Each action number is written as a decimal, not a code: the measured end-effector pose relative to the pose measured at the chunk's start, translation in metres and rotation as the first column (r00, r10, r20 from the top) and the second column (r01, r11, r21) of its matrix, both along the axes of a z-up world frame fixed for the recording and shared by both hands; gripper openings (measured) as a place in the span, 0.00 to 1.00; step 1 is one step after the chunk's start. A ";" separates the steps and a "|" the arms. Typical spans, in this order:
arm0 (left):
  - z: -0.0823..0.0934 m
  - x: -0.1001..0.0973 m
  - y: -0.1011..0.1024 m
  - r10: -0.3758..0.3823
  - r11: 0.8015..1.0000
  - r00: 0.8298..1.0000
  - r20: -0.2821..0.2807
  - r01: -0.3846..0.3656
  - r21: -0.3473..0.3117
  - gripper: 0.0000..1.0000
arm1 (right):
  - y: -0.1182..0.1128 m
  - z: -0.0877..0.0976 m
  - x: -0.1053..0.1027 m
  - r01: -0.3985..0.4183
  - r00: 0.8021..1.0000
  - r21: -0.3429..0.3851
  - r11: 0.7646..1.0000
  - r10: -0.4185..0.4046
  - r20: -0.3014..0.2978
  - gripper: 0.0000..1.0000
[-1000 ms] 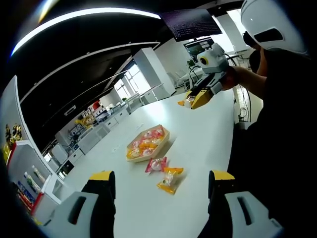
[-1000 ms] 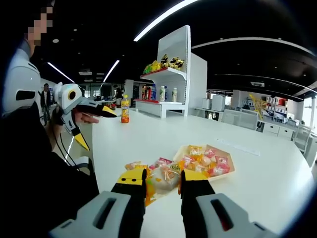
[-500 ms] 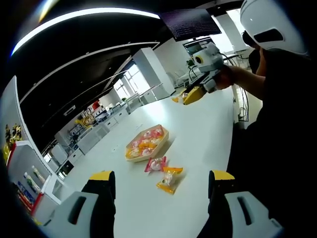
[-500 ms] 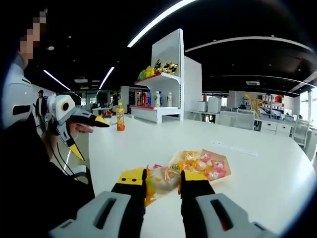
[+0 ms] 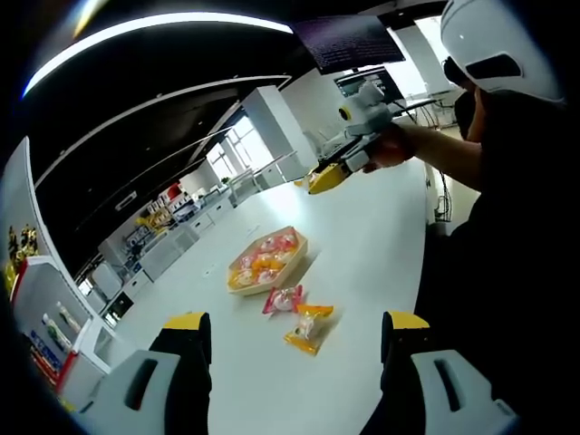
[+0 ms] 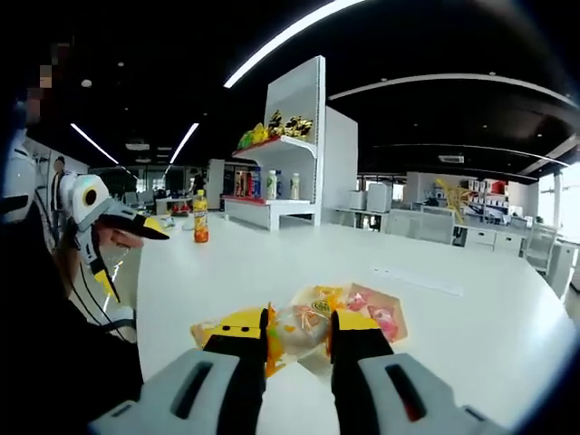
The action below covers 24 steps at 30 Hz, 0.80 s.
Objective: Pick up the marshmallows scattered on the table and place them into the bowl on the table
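Right gripper view: the right gripper [image 6: 298,337], black jaws with yellow tips, is clamped on a clear-wrapped marshmallow packet with orange trim [image 6: 297,328], held above the white table [image 6: 471,317]. Just beyond the jaw tips lies the shallow tan bowl-tray [image 6: 395,319], already holding pink, yellow and orange wrapped sweets; the gripped packet partly hides its near side. One yellow packet [image 6: 207,330] lies on the table just left of the left jaw. Further off: an orange drink bottle [image 6: 199,228] upright near the far table edge, and a white display shelf [image 6: 290,145] stocked with bottles and yellow goods behind it. The left gripper [image 6: 136,249] comes in from the left with jaws apart.

Left gripper view: own jaws stand wide apart, nothing between them. The bowl-tray [image 5: 300,247] lies with its long axis running from lower left to upper right. Two loose packets sit just before it: a pink one [image 5: 284,299] and an orange-yellow one [image 5: 306,328], nearly touching. The right gripper [image 5: 328,175] hangs well above the table, tips pointing down-left.
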<state>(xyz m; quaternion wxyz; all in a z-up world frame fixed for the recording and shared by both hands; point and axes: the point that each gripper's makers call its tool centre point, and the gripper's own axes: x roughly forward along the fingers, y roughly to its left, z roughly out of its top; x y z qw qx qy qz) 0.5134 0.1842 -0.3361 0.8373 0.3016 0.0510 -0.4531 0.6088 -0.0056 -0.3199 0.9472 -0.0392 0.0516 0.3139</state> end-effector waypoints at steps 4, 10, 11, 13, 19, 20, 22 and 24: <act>0.001 0.000 0.001 0.000 1.000 1.000 0.001 0.000 -0.003 0.76 | -0.001 -0.003 0.015 0.025 0.999 0.029 0.999 -0.024 -0.031 0.24; -0.001 0.001 0.002 0.001 1.000 1.000 -0.002 -0.001 -0.001 0.76 | 0.000 -0.004 0.033 0.037 0.999 0.026 0.999 -0.036 -0.031 0.24; -0.001 0.001 0.002 0.001 1.000 1.000 -0.002 -0.001 -0.001 0.76 | 0.001 -0.004 0.036 0.041 0.999 0.024 0.999 -0.040 -0.025 0.24; -0.002 0.001 0.002 0.000 1.000 1.000 -0.003 0.000 -0.004 0.76 | 0.000 -0.004 0.045 0.053 0.999 0.014 0.998 -0.053 -0.011 0.24; -0.009 0.002 0.002 -0.002 1.000 1.000 -0.017 0.002 -0.006 0.76 | 0.000 -0.011 0.080 0.118 0.993 -0.030 0.993 -0.118 0.001 0.24; -0.009 0.002 0.001 -0.004 1.000 1.000 -0.018 0.004 -0.006 0.76 | 0.005 -0.010 0.083 0.111 0.994 -0.008 0.994 -0.111 -0.010 0.24; -0.010 0.002 0.000 -0.011 1.000 1.000 -0.023 0.011 -0.011 0.76 | 0.011 -0.011 0.088 0.105 0.994 0.004 0.994 -0.105 -0.018 0.24; -0.011 0.002 0.000 -0.013 1.000 1.000 -0.029 0.012 -0.011 0.76 | 0.020 -0.011 0.095 0.094 0.995 0.007 0.996 -0.094 -0.022 0.24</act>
